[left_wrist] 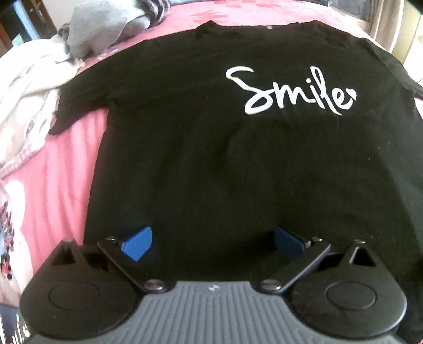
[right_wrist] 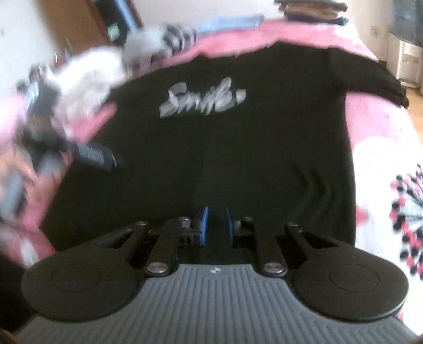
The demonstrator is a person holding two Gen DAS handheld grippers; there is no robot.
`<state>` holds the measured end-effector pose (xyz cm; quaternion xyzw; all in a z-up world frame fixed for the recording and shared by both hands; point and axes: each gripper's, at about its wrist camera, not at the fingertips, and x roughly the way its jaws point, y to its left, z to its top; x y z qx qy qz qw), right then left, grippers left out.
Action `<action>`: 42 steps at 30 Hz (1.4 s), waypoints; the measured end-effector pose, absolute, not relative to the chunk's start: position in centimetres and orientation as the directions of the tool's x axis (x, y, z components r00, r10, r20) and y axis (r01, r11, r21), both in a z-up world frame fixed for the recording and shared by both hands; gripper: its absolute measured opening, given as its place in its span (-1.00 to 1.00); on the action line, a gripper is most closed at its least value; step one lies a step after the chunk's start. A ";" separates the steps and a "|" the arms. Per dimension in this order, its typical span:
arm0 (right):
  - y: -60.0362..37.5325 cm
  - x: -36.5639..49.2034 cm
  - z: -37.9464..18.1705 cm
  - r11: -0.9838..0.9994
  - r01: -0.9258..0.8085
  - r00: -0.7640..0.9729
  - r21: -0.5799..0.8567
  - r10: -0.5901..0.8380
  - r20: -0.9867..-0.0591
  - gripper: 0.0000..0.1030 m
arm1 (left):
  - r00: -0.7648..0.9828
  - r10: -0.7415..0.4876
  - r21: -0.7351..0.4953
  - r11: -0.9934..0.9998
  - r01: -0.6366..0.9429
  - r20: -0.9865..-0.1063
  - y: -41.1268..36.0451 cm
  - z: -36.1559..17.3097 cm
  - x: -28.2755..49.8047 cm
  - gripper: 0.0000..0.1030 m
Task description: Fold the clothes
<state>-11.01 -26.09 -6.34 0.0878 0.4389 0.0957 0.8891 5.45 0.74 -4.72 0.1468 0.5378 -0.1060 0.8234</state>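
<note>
Grippers (left_wrist: 212, 244) (right_wrist: 215, 226) over black T-shirt (left_wrist: 211, 158) — collar away, lengthwise.

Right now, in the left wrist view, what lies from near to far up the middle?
Left gripper, open → black shirt → its collar → pink bedcover.

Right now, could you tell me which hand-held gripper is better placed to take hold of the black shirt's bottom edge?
Probably the left hand-held gripper: its jaws stand wide open over the black shirt. The right hand-held gripper is nearly closed with nothing visibly between its pads.
</note>
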 end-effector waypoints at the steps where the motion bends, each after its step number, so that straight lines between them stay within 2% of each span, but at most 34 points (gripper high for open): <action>1: -26.7 -11.4 -6.5 0.971 -0.055 0.597 0.233 0.219 -0.772 -0.77 | 0.396 -0.015 0.126 0.936 0.328 -0.918 0.8 -4.6 5.3 0.94; 4: -28.9 -12.6 -5.3 0.970 0.032 0.636 0.243 0.167 -0.753 -0.71 | 0.396 -0.012 0.126 0.938 0.323 -0.918 0.9 -4.5 4.6 0.94; 8: -26.9 -13.4 -4.0 0.960 -0.104 0.622 0.260 0.267 -0.736 -0.71 | 0.391 -0.007 0.130 0.937 0.323 -0.920 0.7 -4.5 4.3 0.94; 11: -26.1 -14.4 -5.2 0.947 -0.141 0.564 0.287 0.315 -0.764 -0.71 | 0.385 0.000 0.130 0.941 0.311 -0.923 0.9 -4.5 4.2 0.94; 14: -27.6 -15.6 -6.0 0.961 -0.070 0.515 0.267 0.264 -0.816 -0.71 | 0.381 0.008 0.129 0.947 0.295 -0.925 1.4 -4.3 4.2 0.94; 16: -29.4 -16.2 -5.5 0.965 0.005 0.535 0.263 0.220 -0.816 -0.71 | 0.385 0.012 0.132 0.949 0.288 -0.923 1.6 -4.3 4.1 0.94; 20: -32.6 -16.3 -3.8 0.943 0.136 0.621 0.304 0.158 -0.768 -0.71 | 0.394 0.016 0.136 0.951 0.278 -0.919 1.6 -4.0 4.2 0.94; 25: -35.4 -14.8 -2.7 0.874 0.234 0.712 0.426 0.144 -0.687 -0.66 | 0.466 0.001 0.176 0.926 0.333 -0.885 -0.1 -1.4 4.9 0.93; 29: -37.4 -12.3 -1.9 0.815 0.281 0.765 0.507 0.128 -0.631 -0.47 | 0.520 -0.037 0.213 0.886 0.413 -0.853 -3.0 2.0 5.7 0.94; 34: -39.1 -8.2 -1.0 0.759 0.304 0.812 0.576 0.110 -0.574 -0.39 | 0.529 -0.059 0.246 0.838 0.487 -0.847 -7.8 4.9 6.9 0.94; 37: -39.9 -6.6 -0.5 0.741 0.297 0.831 0.602 0.110 -0.545 -0.30 | 0.510 -0.064 0.258 0.805 0.535 -0.858 -11.2 5.6 7.7 0.94; 39: -40.4 -5.9 -0.1 0.741 0.293 0.838 0.604 0.106 -0.536 -0.12 | 0.509 -0.075 0.269 0.779 0.567 -0.857 -13.5 5.6 7.8 0.94; 42: -41.5 -5.4 -0.1 0.739 0.298 0.841 0.605 0.096 -0.532 -0.08 | 0.503 -0.090 0.275 0.748 0.604 -0.860 -16.5 5.4 8.0 0.94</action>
